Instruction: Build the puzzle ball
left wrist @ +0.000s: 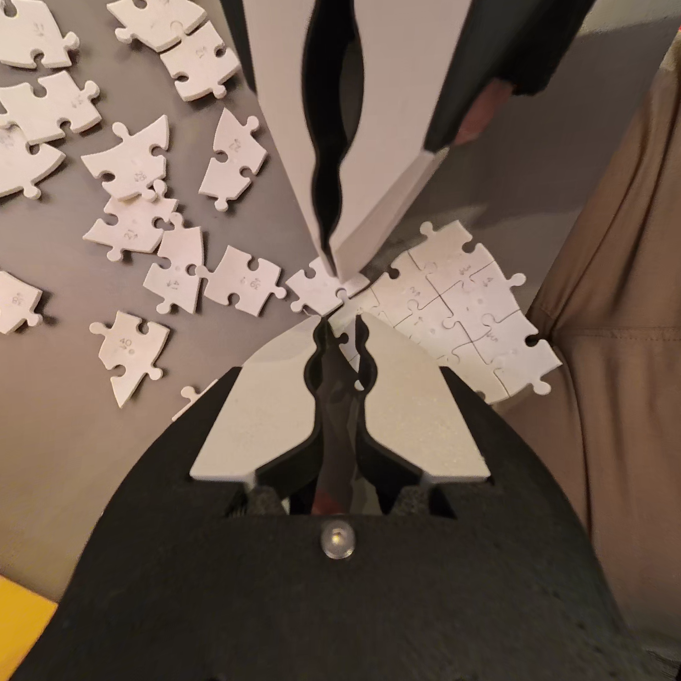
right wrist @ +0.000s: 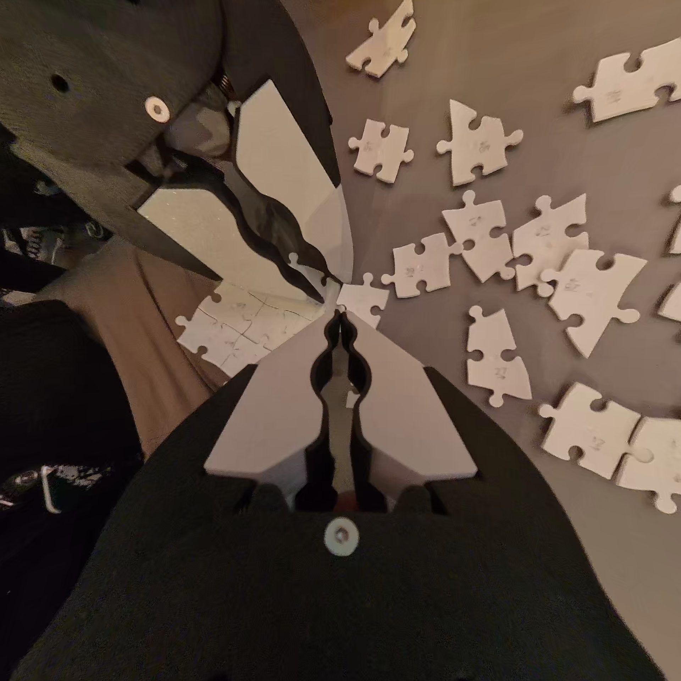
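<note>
The left gripper (left wrist: 341, 326) is clenched on the edge of the joined sheet of puzzle pieces (left wrist: 468, 313), which juts past the edge of the grey table (left wrist: 66, 423). The right gripper (right wrist: 339, 313) is pinched onto a single white piece (right wrist: 363, 300) at the sheet's corner. Loose pieces (right wrist: 493, 239) lie scattered beyond, beside a person's brown trouser leg (left wrist: 608, 331).

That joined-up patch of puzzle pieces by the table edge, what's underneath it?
The joined patch lies partly on the grey table and hangs over its edge above brown fabric. The left hand-held gripper covers its near corner, so that part is hidden.
</note>
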